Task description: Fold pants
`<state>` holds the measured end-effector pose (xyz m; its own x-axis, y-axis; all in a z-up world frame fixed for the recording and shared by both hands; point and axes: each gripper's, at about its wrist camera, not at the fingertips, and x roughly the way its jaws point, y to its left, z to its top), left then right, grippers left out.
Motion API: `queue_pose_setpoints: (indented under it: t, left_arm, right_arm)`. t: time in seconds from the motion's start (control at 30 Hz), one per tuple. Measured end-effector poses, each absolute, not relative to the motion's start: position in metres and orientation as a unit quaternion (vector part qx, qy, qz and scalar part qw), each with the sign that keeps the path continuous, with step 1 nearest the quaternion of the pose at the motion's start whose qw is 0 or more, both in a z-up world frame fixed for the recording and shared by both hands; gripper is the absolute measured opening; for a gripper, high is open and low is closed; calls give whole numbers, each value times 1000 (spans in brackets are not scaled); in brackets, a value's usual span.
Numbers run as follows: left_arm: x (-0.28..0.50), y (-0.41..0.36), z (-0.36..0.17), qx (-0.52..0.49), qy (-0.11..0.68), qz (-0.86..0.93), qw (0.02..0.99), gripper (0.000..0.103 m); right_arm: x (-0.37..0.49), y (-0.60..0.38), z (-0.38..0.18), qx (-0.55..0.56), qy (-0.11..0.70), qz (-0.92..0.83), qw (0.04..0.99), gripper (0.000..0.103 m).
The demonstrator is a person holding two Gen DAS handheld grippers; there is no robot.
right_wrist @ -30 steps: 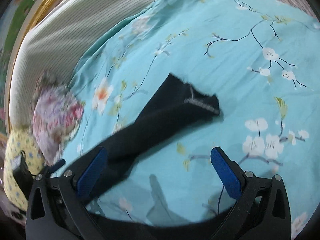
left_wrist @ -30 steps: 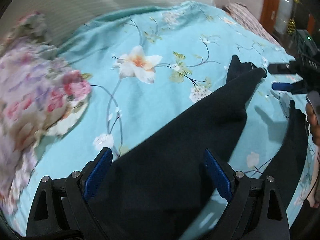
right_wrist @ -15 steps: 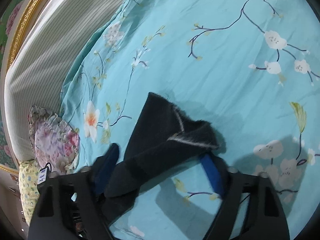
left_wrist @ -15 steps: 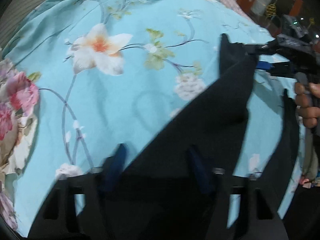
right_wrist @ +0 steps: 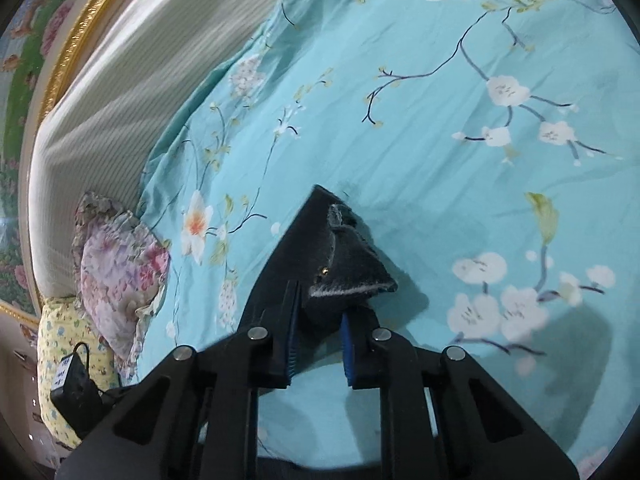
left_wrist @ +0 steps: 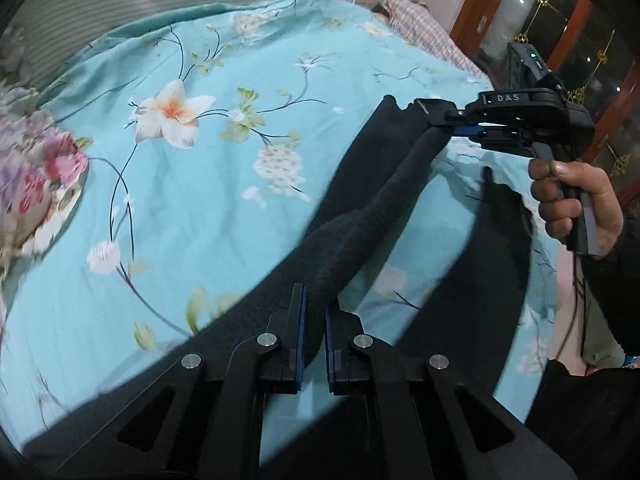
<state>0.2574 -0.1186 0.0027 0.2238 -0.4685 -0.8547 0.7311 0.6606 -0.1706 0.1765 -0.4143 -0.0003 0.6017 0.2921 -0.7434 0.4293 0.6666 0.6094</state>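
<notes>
Black pants (left_wrist: pixel 372 200) lie on a turquoise flowered bedspread (left_wrist: pixel 208 168). My left gripper (left_wrist: pixel 314 308) is shut on a bunched fold of one pant leg near the bottom of the left wrist view. The leg runs taut up to the right gripper (left_wrist: pixel 460 124), which is shut on the leg's hem end. In the right wrist view my right gripper (right_wrist: pixel 318 312) grips that hem (right_wrist: pixel 348 268), its pale edge showing. The other leg (left_wrist: pixel 496 248) hangs at the right.
A flowered pillow (right_wrist: pixel 120 276) and a yellow patterned pillow (right_wrist: pixel 60 360) with a small black device (right_wrist: pixel 74 392) lie at the bed's left. A striped headboard (right_wrist: pixel 120 80) stands behind. A wooden cabinet (left_wrist: pixel 592 40) is at the far right.
Both grippers were open over the pants; both have closed on the pant leg, the left on its middle, the right on its hem, and lifted it slightly.
</notes>
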Motion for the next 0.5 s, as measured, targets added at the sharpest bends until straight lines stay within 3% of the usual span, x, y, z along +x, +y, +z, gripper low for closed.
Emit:
queue_pose_setpoints:
  t: [0.5]
  left_arm:
    - [162,-93,23,73,468,-392,789,6]
  right_arm:
    - [94,-409,42,382,433,-2,817,16]
